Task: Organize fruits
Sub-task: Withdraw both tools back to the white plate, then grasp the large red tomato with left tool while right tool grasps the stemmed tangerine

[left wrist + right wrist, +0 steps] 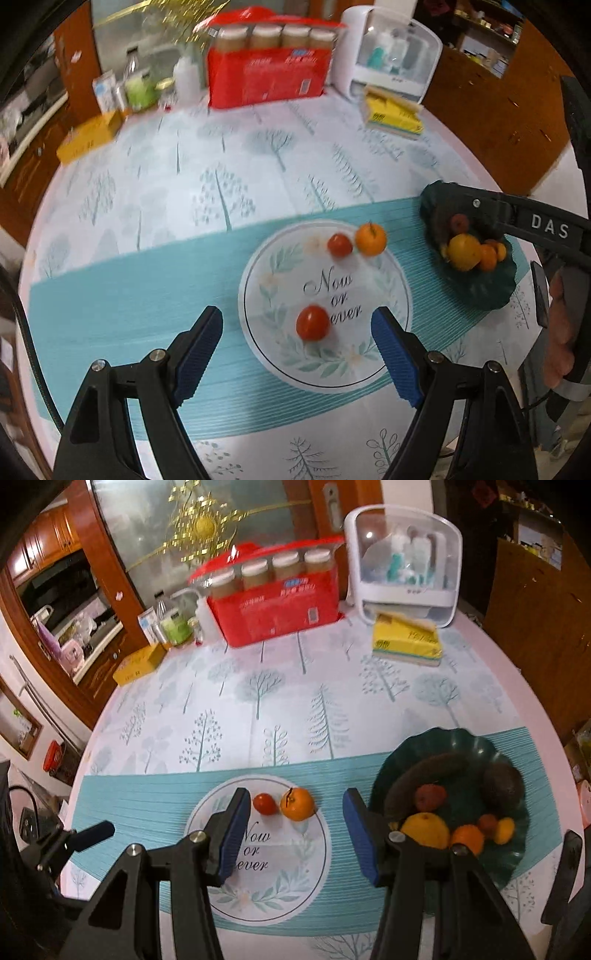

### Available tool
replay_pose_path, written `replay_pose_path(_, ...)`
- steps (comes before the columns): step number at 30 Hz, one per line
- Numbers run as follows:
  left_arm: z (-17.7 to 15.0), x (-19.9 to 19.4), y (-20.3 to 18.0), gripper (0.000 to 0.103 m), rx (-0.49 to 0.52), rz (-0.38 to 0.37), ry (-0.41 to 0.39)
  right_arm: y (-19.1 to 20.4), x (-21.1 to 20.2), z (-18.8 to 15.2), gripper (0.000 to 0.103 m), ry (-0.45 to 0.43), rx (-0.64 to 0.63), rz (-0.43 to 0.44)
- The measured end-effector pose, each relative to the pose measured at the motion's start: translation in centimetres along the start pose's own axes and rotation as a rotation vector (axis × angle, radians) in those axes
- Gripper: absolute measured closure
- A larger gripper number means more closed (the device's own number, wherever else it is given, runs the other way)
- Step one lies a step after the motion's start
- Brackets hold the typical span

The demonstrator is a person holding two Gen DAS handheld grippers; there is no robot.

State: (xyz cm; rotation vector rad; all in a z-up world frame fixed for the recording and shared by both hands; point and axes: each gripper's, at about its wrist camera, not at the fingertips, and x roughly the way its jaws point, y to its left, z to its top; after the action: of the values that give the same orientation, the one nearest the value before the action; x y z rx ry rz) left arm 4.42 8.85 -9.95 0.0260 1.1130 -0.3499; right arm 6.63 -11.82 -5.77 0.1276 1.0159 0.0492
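Observation:
A red tomato [312, 322] lies on the tablecloth's round printed motif, between the tips of my open, empty left gripper [297, 325]. Further back lie a smaller tomato [340, 244] and a tangerine [370, 238]; they also show in the right wrist view as the small tomato [265, 804] and the tangerine [297, 804]. My right gripper [296, 808] is open and empty just in front of them. A dark green plate [469, 746] at the right holds several fruits, among them a yellow one [424, 829] and a dark avocado [502, 782].
At the table's back stand a red carton with jars [275, 607], a white dispenser box [404, 565], a yellow tissue pack [406, 640], a yellow box [138, 663] and bottles [173, 626]. The table edge curves away at right.

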Motion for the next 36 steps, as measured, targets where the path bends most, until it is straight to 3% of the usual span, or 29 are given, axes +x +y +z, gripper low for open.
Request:
replay_pose_path(7, -1.4, 4.7, 1.2, 0.022, -0.140, -0.038, 0.057, 0.2, 5.9, -0.9, 0.051, 0.099, -0.042, 0.025)
replay_pose_path(16, -1.8, 8.6, 0.1, 0.029, -0.165, -0.015, 0.102, -0.6, 10.8, -1.2, 0.051, 0.186, -0.064, 0.059)
replay_pose_path(23, -1.1, 10.2, -0.6, 0.044, -0.166, 0.001, 0.125, -0.5, 12.7, -0.9, 0.053, 0.209, -0.104, 0.075)
replay_pose_path(25, -0.9, 10.6, -0.8, 0.049, -0.167, 0.005, 0.136, -0.7, 13.3, -0.9, 0.061, 0.222, -0.101, 0.082)
replay_pose_path(30, -0.6, 11.1, -1.7, 0.069, -0.134, 0.037, 0.132, -0.9, 13.8, -0.9, 0.063, 0.223, -0.085, 0.105)
replay_pose_path(36, -0.6, 11.1, -1.9, 0.072, -0.119, 0.037, 0.129, -0.8, 13.8, -1.0, 0.064, 0.221, -0.080, 0.109)
